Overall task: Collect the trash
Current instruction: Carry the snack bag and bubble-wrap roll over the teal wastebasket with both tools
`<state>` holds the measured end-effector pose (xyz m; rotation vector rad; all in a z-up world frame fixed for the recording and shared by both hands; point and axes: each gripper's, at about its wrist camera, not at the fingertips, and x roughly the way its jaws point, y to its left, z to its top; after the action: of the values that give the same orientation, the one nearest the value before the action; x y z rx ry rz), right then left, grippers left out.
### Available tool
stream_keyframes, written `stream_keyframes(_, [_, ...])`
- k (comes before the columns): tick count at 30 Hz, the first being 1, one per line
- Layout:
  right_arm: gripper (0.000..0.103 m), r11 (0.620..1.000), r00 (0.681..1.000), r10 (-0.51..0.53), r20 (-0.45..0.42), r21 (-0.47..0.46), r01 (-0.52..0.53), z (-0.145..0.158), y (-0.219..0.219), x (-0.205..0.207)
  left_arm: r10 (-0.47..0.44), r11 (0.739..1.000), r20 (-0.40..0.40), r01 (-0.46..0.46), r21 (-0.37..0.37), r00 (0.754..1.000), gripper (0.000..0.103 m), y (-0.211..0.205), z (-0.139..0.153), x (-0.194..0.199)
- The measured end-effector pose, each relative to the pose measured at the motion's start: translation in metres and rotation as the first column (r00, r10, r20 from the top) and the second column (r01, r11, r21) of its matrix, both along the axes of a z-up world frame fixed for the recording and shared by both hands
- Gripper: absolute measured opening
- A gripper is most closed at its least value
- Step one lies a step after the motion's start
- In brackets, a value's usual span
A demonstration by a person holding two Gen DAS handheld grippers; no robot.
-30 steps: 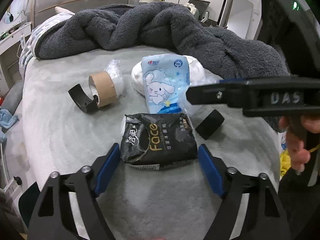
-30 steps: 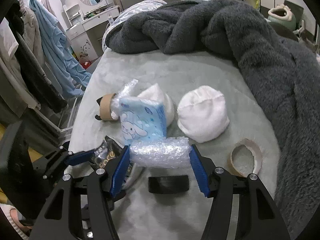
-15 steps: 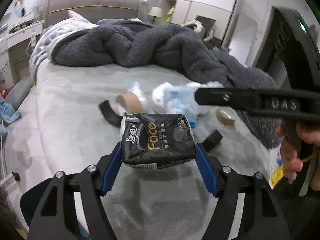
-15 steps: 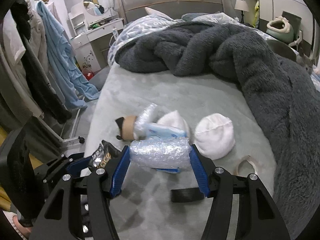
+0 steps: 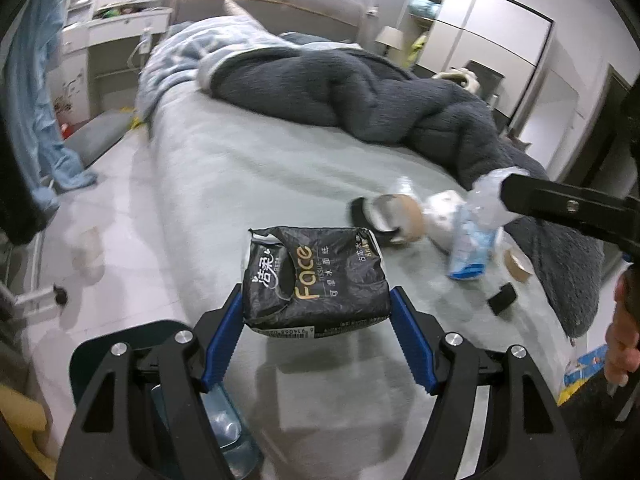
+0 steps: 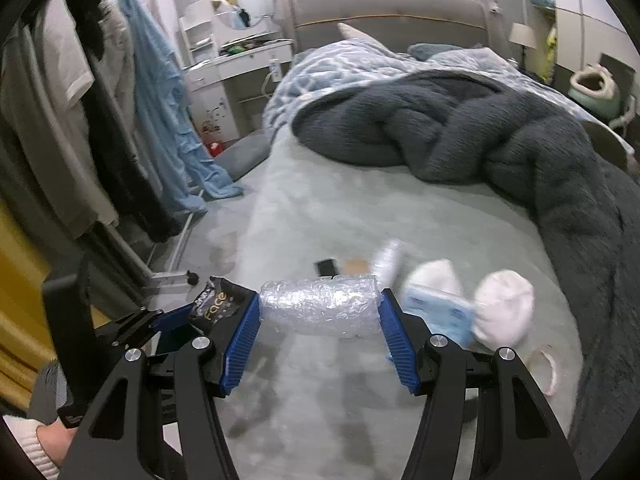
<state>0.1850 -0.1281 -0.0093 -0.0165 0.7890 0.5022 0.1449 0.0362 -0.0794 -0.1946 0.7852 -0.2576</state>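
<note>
Where tape roll [image 5: 404, 220] blurs, tissue pack [image 5: 316, 280] reads clearly

left wrist – angled down, close over bed [image 5: 248, 184] | right wrist – same, shares bed

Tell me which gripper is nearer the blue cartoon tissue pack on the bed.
Right. The right gripper, shut on the bubble wrap roll, hangs just beside the blue tissue pack. The left gripper, holding the black Face tissue pack, is farther off toward the bed edge.
</note>
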Motion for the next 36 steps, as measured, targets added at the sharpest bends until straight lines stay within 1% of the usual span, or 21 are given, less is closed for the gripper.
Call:
stream_keyframes(5, [0.061, 0.997, 0.998, 0.068, 0.017, -0.025, -0.067, 0.002, 0.033, -0.005, 0.063, 0.998, -0.051, -0.064, -0.010, 0.997, 0.074, 0.031, -0.010, -0.002])
stream_keyframes(9, [0.061, 0.992, 0.993, 0.121, 0.002, -0.043, -0.121, -0.004, 0.060, -0.007, 0.109, 0.994, -0.100, -0.110, -0.002, 0.989, 0.074, 0.057, -0.020, -0.006])
stream_keyframes(12, [0.061, 0.987, 0.987, 0.159, -0.007, -0.035, -0.159, -0.006, 0.079, -0.008, 0.136, 0.991, -0.140, -0.135, 0.018, 0.981, 0.074, 0.075, -0.030, -0.010])
stream_keyframes(15, [0.061, 0.981, 0.981, 0.194, -0.020, -0.027, -0.195, -0.007, 0.101, -0.008, 0.166, 0.986, -0.189, -0.157, 0.062, 0.968, 0.074, 0.092, -0.040, -0.013])
stream_keyframes(18, [0.061, 0.972, 0.973, 0.231, -0.015, -0.034, -0.232, -0.008, 0.124, -0.010, 0.180, 0.983, -0.226, -0.167, 0.074, 0.957, 0.074, 0.108, -0.048, -0.018])
stream_keyframes(22, [0.061, 0.961, 0.963, 0.268, -0.039, -0.053, -0.270, -0.022, 0.149, -0.007, 0.191, 0.981, -0.279, -0.174, 0.084, 0.941, 0.074, 0.126, -0.058, -0.026])
stream_keyframes(24, [0.061, 0.957, 0.957, 0.284, -0.059, -0.050, -0.287, -0.029, 0.160, -0.006, 0.191, 0.981, -0.305, -0.173, 0.084, 0.933, 0.074, 0.133, -0.063, -0.029])
stream_keyframes(27, [0.061, 0.949, 0.950, 0.307, -0.064, -0.055, -0.310, -0.034, 0.175, -0.006, 0.195, 0.980, -0.348, -0.174, 0.091, 0.917, 0.074, 0.141, -0.072, -0.033])
stream_keyframes(30, [0.061, 0.942, 0.942, 0.327, -0.078, -0.056, -0.332, -0.041, 0.190, -0.003, 0.187, 0.982, -0.389, -0.169, 0.080, 0.902, 0.074, 0.146, -0.079, -0.036])
stream_keyframes(34, [0.061, 0.936, 0.929, 0.344, -0.135, -0.027, -0.351, -0.060, 0.204, 0.002, 0.185, 0.983, -0.433, -0.171, 0.072, 0.882, 0.075, 0.157, -0.085, -0.041])
stream_keyframes(36, [0.061, 0.932, 0.922, 0.352, -0.160, -0.027, -0.360, -0.071, 0.211, 0.003, 0.190, 0.981, -0.452, -0.182, 0.061, 0.872, 0.076, 0.163, -0.087, -0.043])
